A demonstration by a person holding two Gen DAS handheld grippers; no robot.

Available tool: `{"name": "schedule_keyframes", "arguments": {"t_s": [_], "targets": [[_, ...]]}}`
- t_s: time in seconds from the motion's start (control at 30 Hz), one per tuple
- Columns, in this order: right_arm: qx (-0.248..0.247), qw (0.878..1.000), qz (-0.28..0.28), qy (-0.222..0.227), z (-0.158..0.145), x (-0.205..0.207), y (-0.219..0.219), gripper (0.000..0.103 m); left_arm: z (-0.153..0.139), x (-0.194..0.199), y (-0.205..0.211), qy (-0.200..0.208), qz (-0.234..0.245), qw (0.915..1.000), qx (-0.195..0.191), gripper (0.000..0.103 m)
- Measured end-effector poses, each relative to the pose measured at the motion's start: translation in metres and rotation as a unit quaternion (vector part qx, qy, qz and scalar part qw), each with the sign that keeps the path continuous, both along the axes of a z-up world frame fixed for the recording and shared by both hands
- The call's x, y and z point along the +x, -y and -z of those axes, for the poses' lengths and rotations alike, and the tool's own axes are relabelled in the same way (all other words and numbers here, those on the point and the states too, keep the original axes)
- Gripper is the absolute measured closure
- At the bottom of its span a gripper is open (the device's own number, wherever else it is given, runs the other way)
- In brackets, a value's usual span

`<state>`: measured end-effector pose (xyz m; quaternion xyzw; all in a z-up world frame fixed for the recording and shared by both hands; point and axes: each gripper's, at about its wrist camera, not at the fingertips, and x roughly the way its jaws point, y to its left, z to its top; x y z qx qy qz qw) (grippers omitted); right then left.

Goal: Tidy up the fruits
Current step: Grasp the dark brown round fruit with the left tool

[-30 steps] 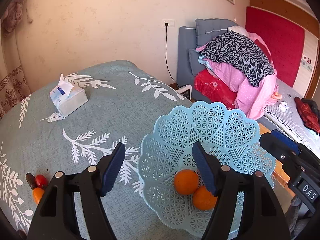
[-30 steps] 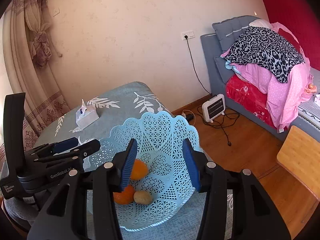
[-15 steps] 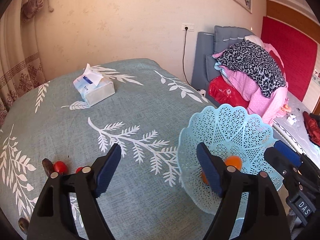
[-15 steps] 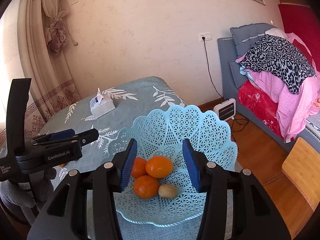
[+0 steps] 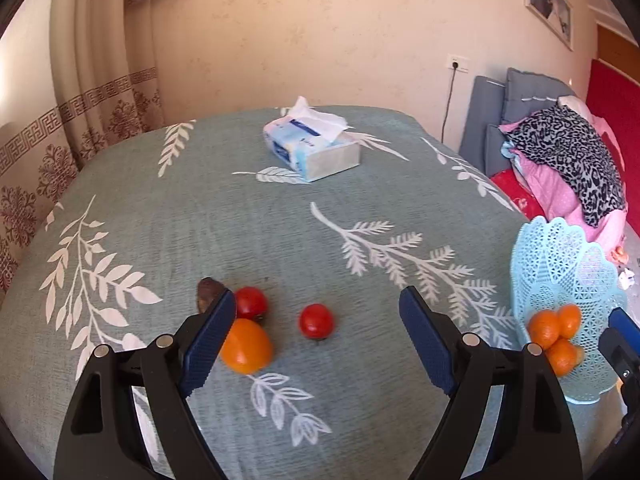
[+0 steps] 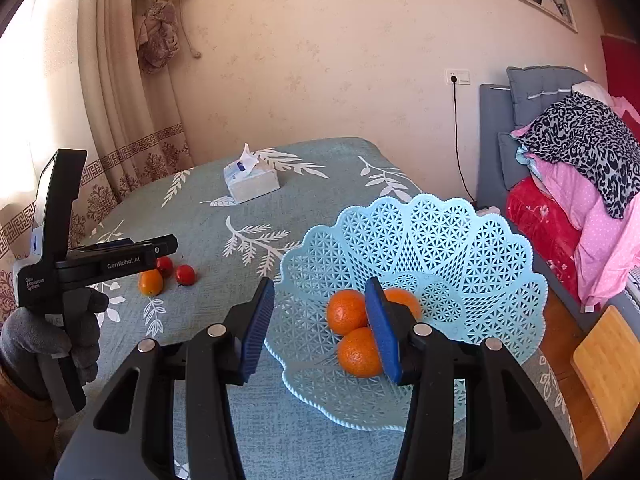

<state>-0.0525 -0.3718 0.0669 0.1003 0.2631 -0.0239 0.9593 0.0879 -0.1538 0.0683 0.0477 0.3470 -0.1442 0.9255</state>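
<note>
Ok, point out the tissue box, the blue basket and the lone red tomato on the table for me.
tissue box [image 5: 312, 148]: left wrist view, on its top face.
blue basket [image 6: 460, 248]: right wrist view, on its lattice back wall.
lone red tomato [image 5: 316, 321]: left wrist view, on the middle of its skin.

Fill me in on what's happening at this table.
A person is sorting fruit with a tool in each hand. Three oranges already sit in the blue basket. The left tool hangs open over two red tomatoes and an orange fruit lying on the tablecloth. The right tool holds nothing.
</note>
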Motion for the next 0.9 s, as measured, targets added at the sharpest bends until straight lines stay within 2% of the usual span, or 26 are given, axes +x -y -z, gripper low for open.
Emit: {"name": "schedule_keyframes", "arguments": {"t_s": [0.27,0.53,0.73,0.9], "targets": [[-0.005,1.0,-0.024,-0.017,0.007,0.006,-0.02,0.054,0.015,0.021,-0.049,-0.011,-0.058,0.9982,0.012,0.02],[-0.011,0.999,-0.042,-0.032,0.013,0.011,-0.035,0.054,0.038,0.046,-0.068,-0.037,-0.09,0.9952,0.014,0.02],[-0.014,0.998,-0.051,-0.04,0.018,0.014,-0.041,0.054,0.043,0.058,-0.08,-0.054,-0.101,0.9934,0.005,0.019],[-0.012,0.998,-0.054,-0.044,0.021,0.016,-0.042,0.054,0.046,0.061,-0.094,-0.073,-0.129,0.9889,0.011,0.019]]}}
